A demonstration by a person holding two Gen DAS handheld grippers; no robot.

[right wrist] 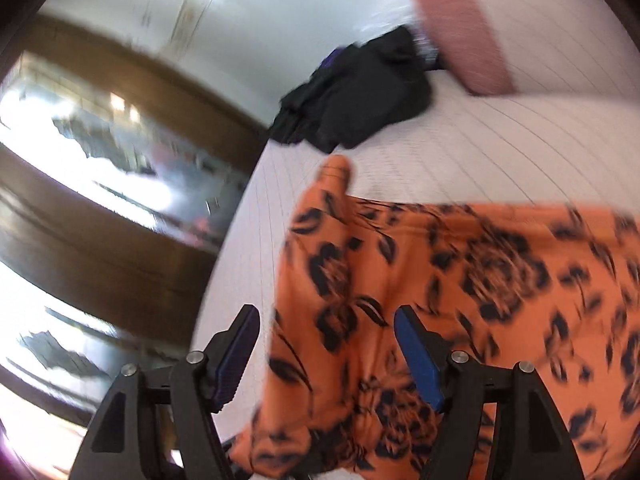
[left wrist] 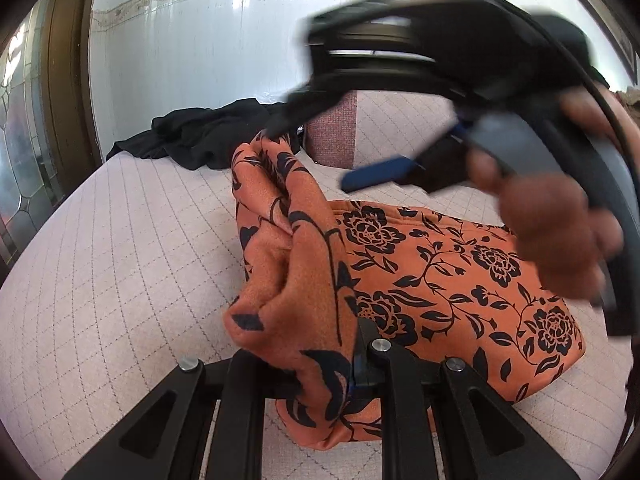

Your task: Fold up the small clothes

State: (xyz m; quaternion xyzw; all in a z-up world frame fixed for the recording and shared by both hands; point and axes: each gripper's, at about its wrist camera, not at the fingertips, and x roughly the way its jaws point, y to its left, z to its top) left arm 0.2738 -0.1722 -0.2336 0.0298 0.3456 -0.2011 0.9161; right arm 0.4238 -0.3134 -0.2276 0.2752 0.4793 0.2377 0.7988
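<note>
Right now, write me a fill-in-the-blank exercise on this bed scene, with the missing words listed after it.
1. The orange cloth with the black floral print is pinched by the ____ gripper, whose fingers are shut on its lifted edge.
2. The right gripper has its blue-padded fingers ____, with nothing between them.
3. The crumpled garment near the wall is ____ in colour.
4. The clothes lie on a quilted pale ____ bed cover.

Missing words: left; open; black; pink

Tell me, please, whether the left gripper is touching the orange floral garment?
Touching: the left wrist view shows the left gripper shut on a raised fold of the orange floral garment.
</note>
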